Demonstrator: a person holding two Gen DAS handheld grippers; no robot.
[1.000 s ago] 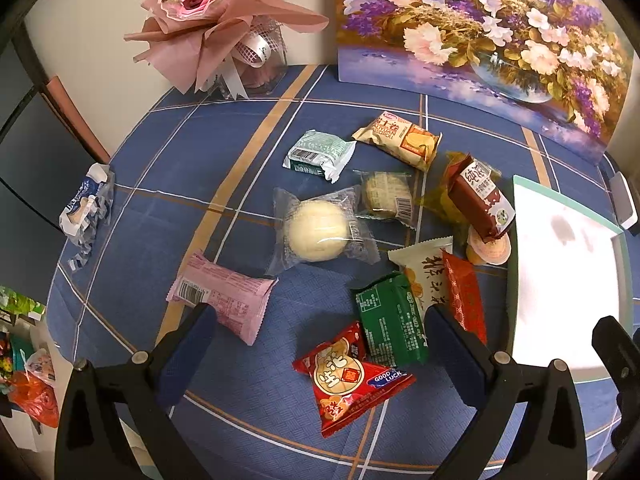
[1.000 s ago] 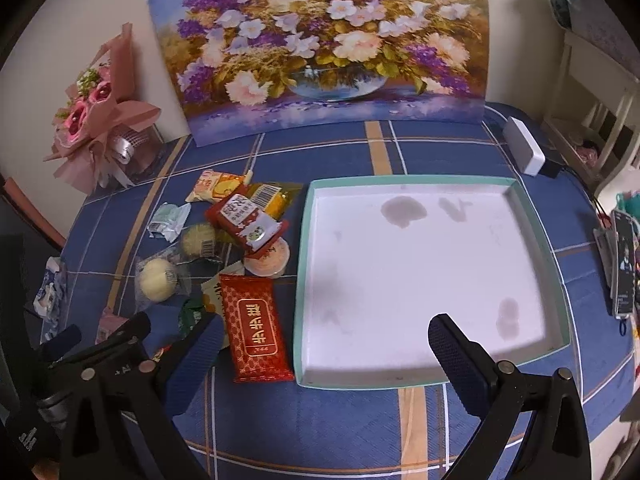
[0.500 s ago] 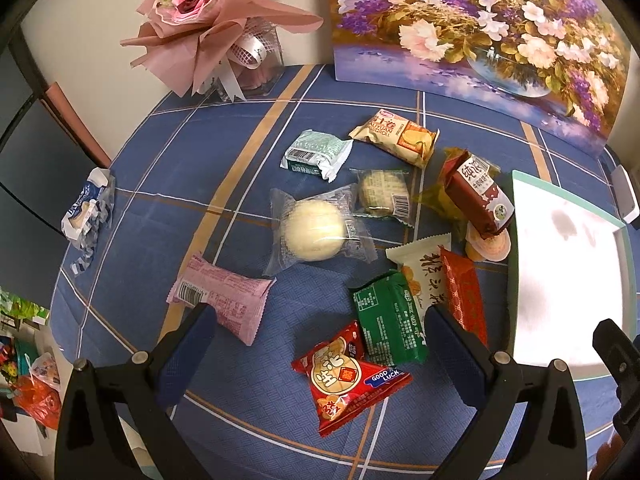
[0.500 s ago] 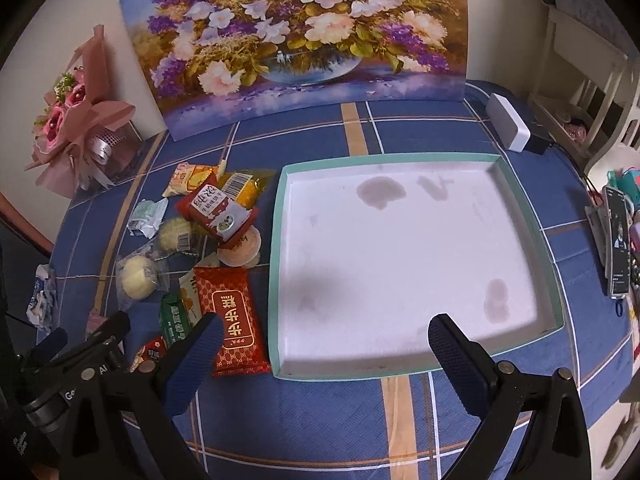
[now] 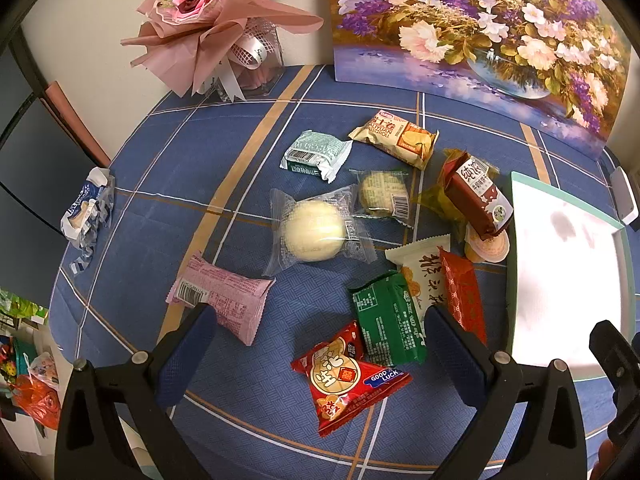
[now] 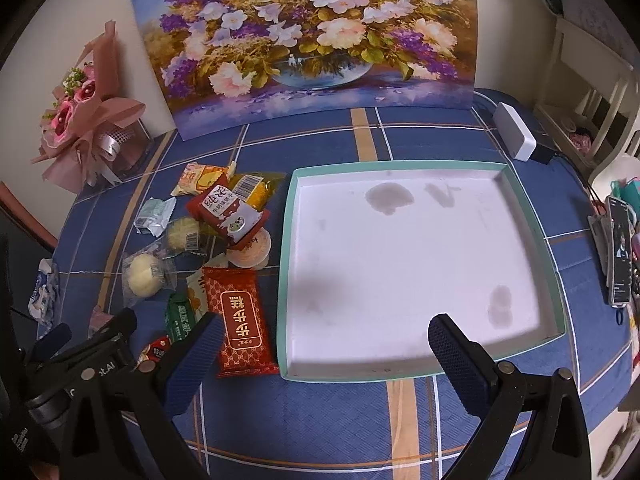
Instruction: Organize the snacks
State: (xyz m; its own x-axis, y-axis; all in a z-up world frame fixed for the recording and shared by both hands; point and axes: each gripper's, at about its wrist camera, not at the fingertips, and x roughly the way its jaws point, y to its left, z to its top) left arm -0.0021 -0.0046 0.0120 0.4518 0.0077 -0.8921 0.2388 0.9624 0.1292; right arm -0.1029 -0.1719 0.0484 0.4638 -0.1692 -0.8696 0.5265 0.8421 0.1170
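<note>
Several wrapped snacks lie on the blue checked tablecloth left of a white tray with a teal rim [image 6: 516, 188] [image 5: 624, 240]. Among them are a pink pack [image 5: 222, 294], a round bun in clear wrap [image 5: 316, 230], a green pack [image 5: 386, 320], a red triangular pack [image 5: 346, 376] and a red flat pack [image 6: 242, 320]. My left gripper [image 5: 320, 354] is open and empty, above the red triangular pack. My right gripper [image 6: 324, 354] is open and empty, over the tray's near left edge. The tray holds no snacks.
A flower painting [image 6: 312, 40] leans on the wall at the back. A pink bouquet [image 5: 216, 20] stands at the back left. A crumpled blue-white wrapper [image 5: 86, 216] lies at the left table edge. A white box [image 6: 514, 136] and a phone [image 6: 620, 256] sit at the right.
The left view has come slightly closer to the snacks. The right gripper shifted left then back right over the tray's near edge. Both stay open.
</note>
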